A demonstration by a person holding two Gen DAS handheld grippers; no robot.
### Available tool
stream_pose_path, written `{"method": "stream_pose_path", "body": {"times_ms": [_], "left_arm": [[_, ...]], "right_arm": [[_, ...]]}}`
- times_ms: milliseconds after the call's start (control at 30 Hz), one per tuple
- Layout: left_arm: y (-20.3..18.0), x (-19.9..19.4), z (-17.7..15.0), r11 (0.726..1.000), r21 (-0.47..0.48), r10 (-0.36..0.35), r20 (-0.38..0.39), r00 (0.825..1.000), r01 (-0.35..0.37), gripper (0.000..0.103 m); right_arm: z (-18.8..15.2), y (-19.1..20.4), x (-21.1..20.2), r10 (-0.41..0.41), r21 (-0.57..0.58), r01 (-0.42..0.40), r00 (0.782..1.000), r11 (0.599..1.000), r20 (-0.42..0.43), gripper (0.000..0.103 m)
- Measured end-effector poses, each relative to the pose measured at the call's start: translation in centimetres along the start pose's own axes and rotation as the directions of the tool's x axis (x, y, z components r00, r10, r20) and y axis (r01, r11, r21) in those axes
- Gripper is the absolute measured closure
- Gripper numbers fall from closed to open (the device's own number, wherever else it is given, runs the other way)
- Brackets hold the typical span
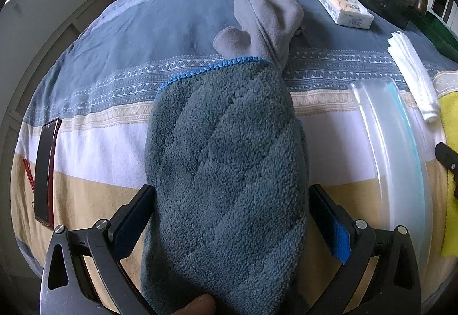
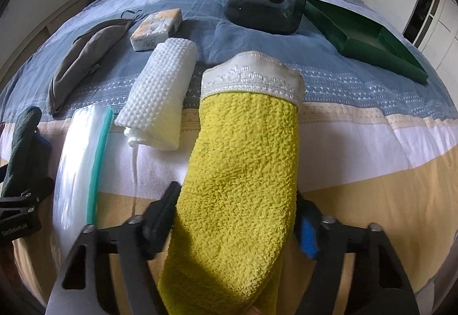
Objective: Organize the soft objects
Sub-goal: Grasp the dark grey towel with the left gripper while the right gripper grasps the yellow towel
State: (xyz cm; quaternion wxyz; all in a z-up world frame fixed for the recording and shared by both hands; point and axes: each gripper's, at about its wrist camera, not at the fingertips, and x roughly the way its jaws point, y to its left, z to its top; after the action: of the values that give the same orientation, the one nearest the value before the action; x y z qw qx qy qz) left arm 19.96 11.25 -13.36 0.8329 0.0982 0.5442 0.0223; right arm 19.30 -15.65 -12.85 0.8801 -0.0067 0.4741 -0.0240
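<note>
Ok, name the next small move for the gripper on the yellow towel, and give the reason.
Probably lift the yellow towel and carry it toward the green tray. The right gripper already has its fingers against both sides of the towel, which lies on the bed, and the tray stands open and looks empty. Check that the grip holds first.

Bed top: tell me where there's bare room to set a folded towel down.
Most bare room lies on the striped bedspread between the phone and the teal towel. Another patch lies right of the yellow towel, below the green tray. It is crowded between the towels: clear bag, white cloth, tissue pack, grey cloth.
</note>
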Motion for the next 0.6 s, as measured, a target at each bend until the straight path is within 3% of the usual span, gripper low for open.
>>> {"method": "stream_pose_path", "body": {"times_ms": [167, 267, 400, 500, 600], "left_arm": [[-0.19, -0.1, -0.04, 1.0, 0.003, -0.006, -0.004, 1.0, 0.006, 0.006], [-0.2, -0.06, 0.09, 1.0, 0.013, -0.012, -0.004, 1.0, 0.012, 0.015], [-0.77, -0.34, 0.14, 0.999, 0.045, -0.016, 0.001, 1.0, 0.016, 0.035], [-0.9, -0.49, 0.27, 0.998, 0.054, -0.013, 0.0, 1.0, 0.013, 0.047], [-0.68, -0.72, 0.47, 0.999, 0.05, -0.002, 0.004, 1.0, 0.001, 0.064]], "right_arm": [[-0.14, -0.07, -0.33, 0.006, -0.02, -0.006, 1.0, 1.0, 0.004, 0.055], [-0.16, -0.15, -0.48, 0.014, -0.028, -0.013, 1.0, 1.0, 0.005, 0.066], [-0.19, -0.23, -0.7, 0.025, -0.04, -0.025, 1.0, 0.999, 0.003, 0.081], [-0.25, -0.31, -0.94, 0.039, -0.051, -0.038, 0.999, 0.998, 0.005, 0.084], [-0.25, -0.44, -1.1, 0.049, -0.061, -0.049, 0.999, 0.997, 0.01, 0.086]]}}
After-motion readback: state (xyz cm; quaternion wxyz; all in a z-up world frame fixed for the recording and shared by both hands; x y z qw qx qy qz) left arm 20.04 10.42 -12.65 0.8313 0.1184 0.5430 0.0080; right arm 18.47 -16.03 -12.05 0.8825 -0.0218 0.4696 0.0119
